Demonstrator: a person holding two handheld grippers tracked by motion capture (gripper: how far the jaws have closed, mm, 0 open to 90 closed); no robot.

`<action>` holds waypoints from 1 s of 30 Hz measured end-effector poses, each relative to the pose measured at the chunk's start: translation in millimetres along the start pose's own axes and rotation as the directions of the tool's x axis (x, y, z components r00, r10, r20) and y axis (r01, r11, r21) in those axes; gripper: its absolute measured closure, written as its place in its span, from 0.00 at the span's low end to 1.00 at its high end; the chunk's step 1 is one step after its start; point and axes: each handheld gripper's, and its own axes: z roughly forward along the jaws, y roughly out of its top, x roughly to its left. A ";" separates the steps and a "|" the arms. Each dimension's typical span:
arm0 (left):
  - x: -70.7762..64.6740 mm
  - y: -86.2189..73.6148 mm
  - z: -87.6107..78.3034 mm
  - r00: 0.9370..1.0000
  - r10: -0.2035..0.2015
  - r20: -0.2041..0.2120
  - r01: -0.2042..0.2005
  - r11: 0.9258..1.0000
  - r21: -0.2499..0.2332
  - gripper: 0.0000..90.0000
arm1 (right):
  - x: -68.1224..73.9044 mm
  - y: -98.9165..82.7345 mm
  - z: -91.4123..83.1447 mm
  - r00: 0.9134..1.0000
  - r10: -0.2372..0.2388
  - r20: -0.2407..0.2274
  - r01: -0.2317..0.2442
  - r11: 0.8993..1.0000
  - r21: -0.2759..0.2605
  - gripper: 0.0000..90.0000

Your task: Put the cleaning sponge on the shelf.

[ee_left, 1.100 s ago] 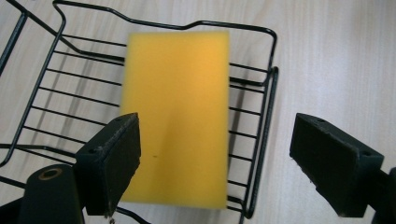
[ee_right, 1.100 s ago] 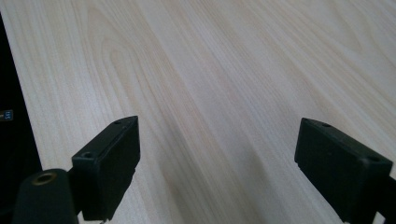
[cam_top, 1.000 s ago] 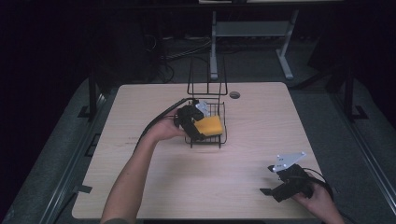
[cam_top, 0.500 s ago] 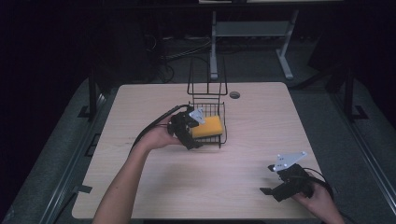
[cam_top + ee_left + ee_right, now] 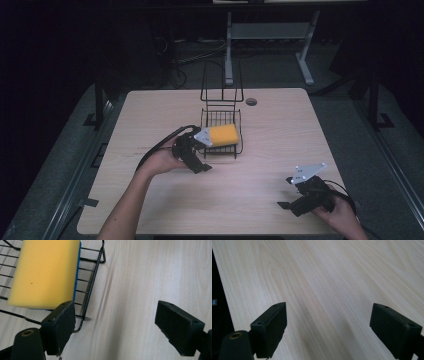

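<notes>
Two claws are over the bench [image 5: 165,200], both with jaws spread wide and pinching nothing. A yellow sponge [image 5: 223,135] with a blue underside lies flat inside the black wire basket [image 5: 239,131] near the bench's middle. The left claw [image 5: 196,161] hangs just beside the basket's near corner, apart from the sponge. The right claw [image 5: 290,200] sits well apart, near the bench's front right edge.

A wire basket [image 5: 222,131] stands on the table [image 5: 150,115] a little behind its middle, with a sponge [image 5: 223,135] lying inside it. The left gripper [image 5: 192,152] sits just left of the basket's front edge; the right gripper [image 5: 307,195] is well apart, near the front right corner
</notes>
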 end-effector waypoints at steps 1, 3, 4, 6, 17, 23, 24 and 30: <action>-0.9 -0.7 0.0 1.000 0.000 0.004 0.000 1.000 0.006 0.18 | 0.1 -0.1 -0.2 1.000 0.001 0.000 -0.001 1.000 0.000 0.15; -4.0 -1.3 0.2 1.000 0.003 0.000 -0.003 1.000 0.016 0.18 | 0.1 -0.1 -0.1 1.000 0.002 0.000 -0.002 1.000 0.000 0.15; -5.0 -1.6 -0.7 1.000 0.007 0.000 -0.007 1.000 0.009 0.18 | 0.1 0.0 0.2 1.000 -0.001 0.001 0.001 1.000 -0.001 0.15; -7.0 -2.7 -2.6 1.000 0.001 0.001 -0.001 1.000 -0.004 0.18 | 0.7 0.2 0.6 1.000 0.001 0.002 -0.001 1.000 0.003 0.15; -22.4 -17.4 -6.2 1.000 -0.007 0.002 0.007 1.000 -0.004 0.18 | 1.5 0.1 2.2 1.000 -0.001 -0.001 0.001 1.000 0.009 0.16; -28.3 -29.2 -10.3 1.000 -0.025 -0.009 0.025 1.000 -0.011 0.18 | 1.7 -0.4 3.6 1.000 0.004 -0.004 -0.004 1.000 0.013 0.16; -29.0 -31.2 -11.0 1.000 -0.027 -0.009 0.027 1.000 -0.010 0.18 | 1.7 -0.5 3.6 1.000 0.003 -0.002 -0.003 1.000 0.015 0.16; -33.4 -42.3 -14.3 0.999 -0.042 -0.013 0.042 0.999 -0.013 0.18 | 2.2 -0.9 5.0 1.000 0.006 -0.001 -0.006 1.000 0.024 0.16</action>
